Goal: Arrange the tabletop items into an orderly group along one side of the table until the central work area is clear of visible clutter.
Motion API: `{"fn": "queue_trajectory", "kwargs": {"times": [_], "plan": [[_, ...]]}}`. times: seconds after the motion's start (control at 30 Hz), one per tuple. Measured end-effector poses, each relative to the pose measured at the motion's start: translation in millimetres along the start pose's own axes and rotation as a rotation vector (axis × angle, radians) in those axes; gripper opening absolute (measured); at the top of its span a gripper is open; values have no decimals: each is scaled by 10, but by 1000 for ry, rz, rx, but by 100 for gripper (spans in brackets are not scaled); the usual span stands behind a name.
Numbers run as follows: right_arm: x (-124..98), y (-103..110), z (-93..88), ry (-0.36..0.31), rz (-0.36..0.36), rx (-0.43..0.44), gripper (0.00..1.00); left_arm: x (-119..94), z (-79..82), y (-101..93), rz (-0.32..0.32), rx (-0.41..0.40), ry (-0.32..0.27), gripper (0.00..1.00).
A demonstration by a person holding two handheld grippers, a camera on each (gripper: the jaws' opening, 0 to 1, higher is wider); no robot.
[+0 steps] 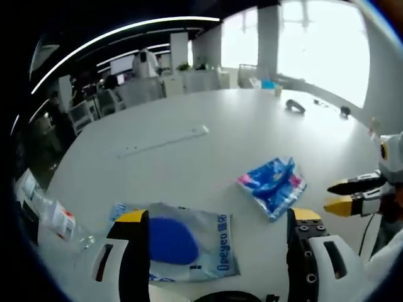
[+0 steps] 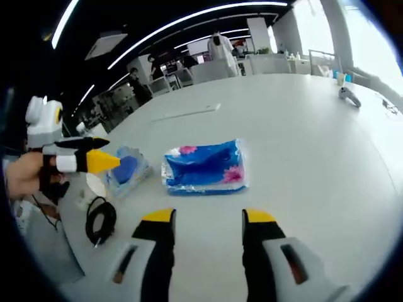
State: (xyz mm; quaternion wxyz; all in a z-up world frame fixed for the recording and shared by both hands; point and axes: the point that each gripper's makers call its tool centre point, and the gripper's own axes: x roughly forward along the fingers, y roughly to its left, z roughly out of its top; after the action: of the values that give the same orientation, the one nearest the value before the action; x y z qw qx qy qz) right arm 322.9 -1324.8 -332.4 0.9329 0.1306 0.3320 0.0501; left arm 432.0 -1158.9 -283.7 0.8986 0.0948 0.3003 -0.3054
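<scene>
White desk [image 1: 189, 170] carries a blue flowered tissue pack [image 2: 204, 167] near its middle. Just left of that pack lies a clear pouch [image 1: 182, 242] holding something blue, printed "Opeyeo". The left tool [image 1: 217, 220] stands released over the pouch; the right tool [image 2: 208, 217] stands released before the tissue pack. A black cable coil [image 2: 101, 220] lies left of the pack.

Open-plan office, desks [image 1: 141, 88], ceiling light strips [image 2: 189, 19]

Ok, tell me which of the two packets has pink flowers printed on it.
The blue tissue pack, straight ahead of the right gripper. The other, a clear pouch with a plain blue pad inside, lies further left.
</scene>
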Motion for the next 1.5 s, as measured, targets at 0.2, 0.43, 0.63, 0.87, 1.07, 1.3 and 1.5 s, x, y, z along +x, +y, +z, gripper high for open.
{"fn": "queue_trajectory", "kwargs": {"times": [0.2, 0.43, 0.63, 0.87, 1.07, 1.3, 1.5], "plan": [[-115, 198, -119, 11, -2, 13, 40, -66, -155, -24, -29, 5, 23, 87], [-109, 317, -193, 24, -20, 56, 39, -177, -113, 44, -56, 21, 22, 87], [-28, 505, -160, 19, -16, 70, 38, -303, -105, 362, -28, 16, 24, 87], [53, 680, -176, 29, 1, 60, 38, -409, -181, 645, -4, 13, 36, 87], [61, 738, -225, 49, 3, 49, 37, -440, -260, 802, 11, -3, 43, 86], [67, 761, -241, 64, 3, 31, 37, -424, -292, 849, 10, -31, 40, 86], [105, 818, -200, 65, 13, 23, 37, -396, -278, 946, 12, -35, 36, 86]]}}
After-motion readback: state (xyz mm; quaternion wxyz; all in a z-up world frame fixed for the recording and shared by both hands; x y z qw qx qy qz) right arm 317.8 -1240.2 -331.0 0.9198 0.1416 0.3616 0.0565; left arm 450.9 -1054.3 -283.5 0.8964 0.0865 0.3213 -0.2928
